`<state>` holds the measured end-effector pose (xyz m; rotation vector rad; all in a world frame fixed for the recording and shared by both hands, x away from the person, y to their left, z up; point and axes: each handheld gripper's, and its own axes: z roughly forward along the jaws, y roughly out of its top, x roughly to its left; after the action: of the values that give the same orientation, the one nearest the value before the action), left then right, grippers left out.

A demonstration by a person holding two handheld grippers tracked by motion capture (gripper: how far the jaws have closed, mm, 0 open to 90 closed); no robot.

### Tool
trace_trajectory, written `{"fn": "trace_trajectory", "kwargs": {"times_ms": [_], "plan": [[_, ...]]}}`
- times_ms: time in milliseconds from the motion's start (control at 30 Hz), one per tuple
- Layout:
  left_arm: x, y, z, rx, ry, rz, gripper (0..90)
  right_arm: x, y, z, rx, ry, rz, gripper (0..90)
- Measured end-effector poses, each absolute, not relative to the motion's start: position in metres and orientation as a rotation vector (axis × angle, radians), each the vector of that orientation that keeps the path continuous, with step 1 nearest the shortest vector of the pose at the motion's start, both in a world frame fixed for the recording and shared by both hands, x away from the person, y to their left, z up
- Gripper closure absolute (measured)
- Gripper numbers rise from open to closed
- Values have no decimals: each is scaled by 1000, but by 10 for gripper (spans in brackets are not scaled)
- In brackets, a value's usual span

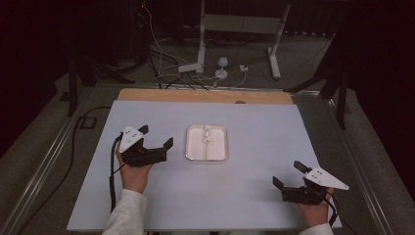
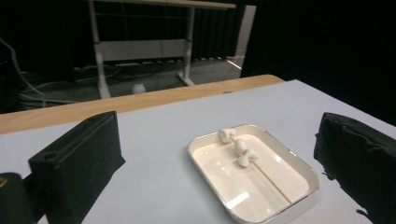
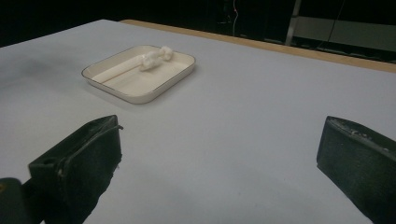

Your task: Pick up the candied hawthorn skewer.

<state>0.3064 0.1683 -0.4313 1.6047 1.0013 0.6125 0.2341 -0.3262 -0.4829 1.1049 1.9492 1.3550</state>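
A shallow white tray (image 1: 193, 152) (image 2: 299, 191) (image 3: 109, 84) lies at the middle of the pale table. In it lies a thin skewer (image 2: 273, 182) with three white marshmallow-like pieces (image 1: 208, 134) (image 2: 239, 148) (image 3: 154, 57) at its far end. My left gripper (image 1: 156, 136) (image 2: 224, 158) stands open just left of the tray, jaws wide with nothing between them. My right gripper (image 1: 288, 175) (image 3: 219, 154) is open too, low near the table's front right corner, well apart from the tray.
The table (image 1: 254, 127) has a wooden strip (image 1: 205, 96) along its far edge. Beyond it on the floor are cables, a small white lamp-like object (image 1: 222, 66) and the legs of a white desk frame (image 1: 200, 44). Dark curtains surround the area.
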Motion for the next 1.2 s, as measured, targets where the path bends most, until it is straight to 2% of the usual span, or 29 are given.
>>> {"fn": "trace_trajectory", "kwargs": {"times_ms": [167,367,600,900,1200], "plan": [[317,156,-436,1615,987,590,19,235,-326,-484,1108,1950,1352,0],[325,151,-441,1625,1031,492,19,235,-327,-484,1112,1949,1346,0],[330,138,-447,1643,1004,513,19,235,-326,-485,1110,1950,1349,0],[341,122,-459,1678,996,434,24,235,-327,-485,1116,1944,1355,0],[349,109,-470,1713,1008,421,24,236,-326,-485,1114,1947,1353,0]]}}
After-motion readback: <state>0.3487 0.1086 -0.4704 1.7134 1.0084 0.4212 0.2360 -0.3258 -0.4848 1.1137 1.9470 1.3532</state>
